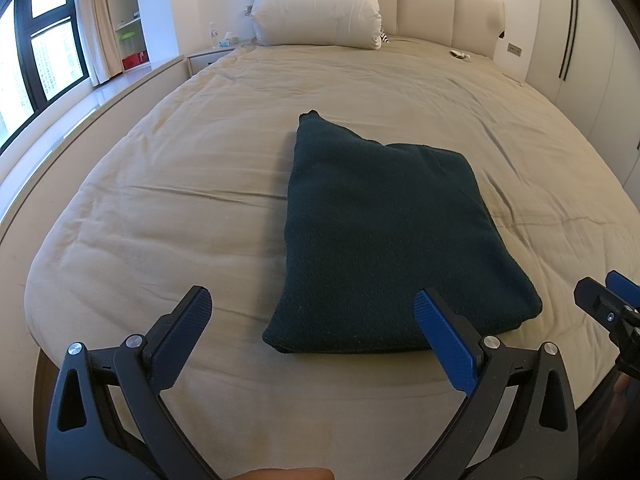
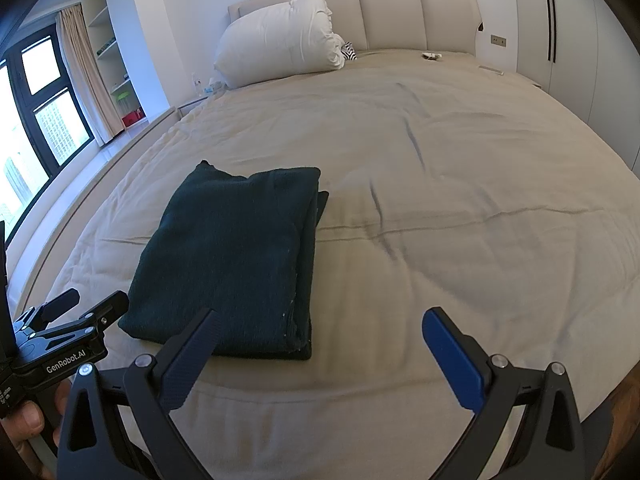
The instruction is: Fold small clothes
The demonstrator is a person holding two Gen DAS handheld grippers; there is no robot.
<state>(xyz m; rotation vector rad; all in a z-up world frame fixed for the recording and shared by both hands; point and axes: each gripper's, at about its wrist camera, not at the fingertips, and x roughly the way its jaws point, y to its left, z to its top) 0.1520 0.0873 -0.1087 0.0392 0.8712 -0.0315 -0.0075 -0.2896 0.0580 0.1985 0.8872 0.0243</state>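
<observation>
A wide bed [image 1: 200,168] with beige cover met a padded headboard [image 1: 440,8]; a white pillow [image 1: 316,8] leaned there. Daylight entered dark-framed windows [image 1: 44,52] beside built-in shelves [image 1: 126,8].

A: What can't you make out?

B: A striped thing [image 2: 349,50] sits mostly hidden behind the white pillow [image 2: 280,40]; I can't tell what it is. The small object [image 2: 432,56] near the headboard is too tiny to name.

A: And the garment?

B: The dark green folded garment [image 1: 384,232] hides its own lower layers, and the left tongs [image 1: 312,312] cover part of its near edge.

A: Edges?

B: The right tongs [image 1: 610,300] are cut off by the left view's border. The near end of the bed [image 2: 440,200] runs under both frames. Shelf items [image 1: 130,34] are too small to identify.
</observation>
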